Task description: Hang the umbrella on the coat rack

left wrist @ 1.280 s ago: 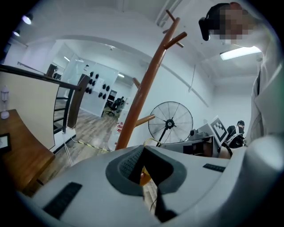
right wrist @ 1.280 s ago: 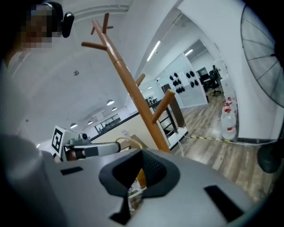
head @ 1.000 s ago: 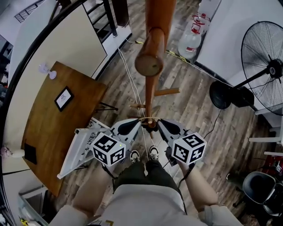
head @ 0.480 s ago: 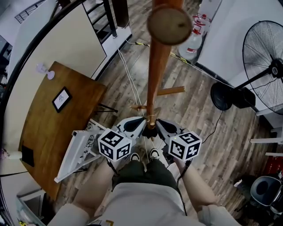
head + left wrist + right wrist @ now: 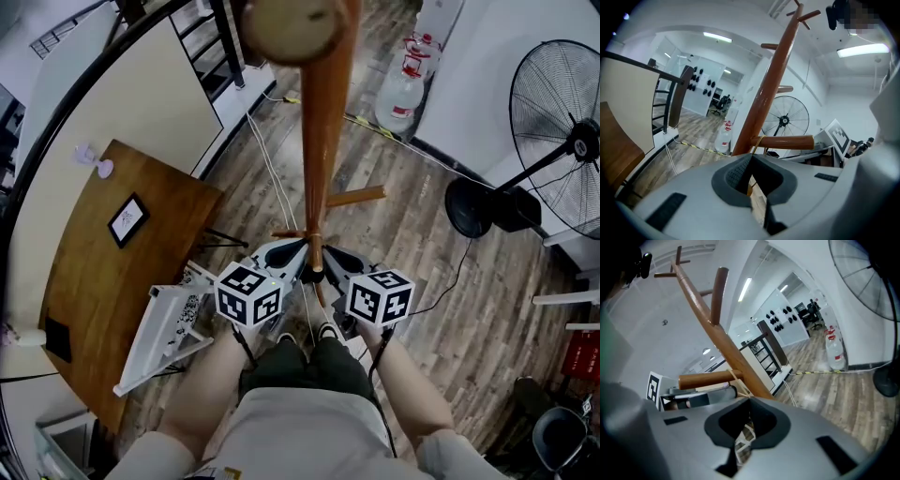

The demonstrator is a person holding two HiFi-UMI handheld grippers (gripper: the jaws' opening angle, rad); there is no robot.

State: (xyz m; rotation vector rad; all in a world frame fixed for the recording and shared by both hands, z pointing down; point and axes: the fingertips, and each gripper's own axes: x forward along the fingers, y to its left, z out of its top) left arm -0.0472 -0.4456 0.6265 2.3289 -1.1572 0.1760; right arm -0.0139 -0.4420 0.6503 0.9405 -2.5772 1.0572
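Observation:
The wooden coat rack's pole [image 5: 319,141] rises in front of me, its round top close to the head camera. A thin yellowish cord loop [image 5: 758,142] lies over a low peg [image 5: 787,141]; the same cord [image 5: 736,377] and peg [image 5: 708,378] show in the right gripper view. My left gripper [image 5: 298,248] and right gripper [image 5: 330,255] meet tip to tip at the pole just under that peg. Both are shut, and the cord runs down into their closed tips [image 5: 751,155] [image 5: 750,399]. The umbrella's body is hidden beneath the grippers.
A standing fan [image 5: 562,141] is at the right, with water jugs [image 5: 403,89] behind the rack. A wooden table [image 5: 112,262] and a white folded frame [image 5: 164,323] are at the left. Another peg [image 5: 354,196] sticks out to the right. My shoes [image 5: 323,328] are right at the rack's base.
Both grippers have drawn closer together and forward to the pole, still shut. The head view has shifted, so the rack's top now shows further left.

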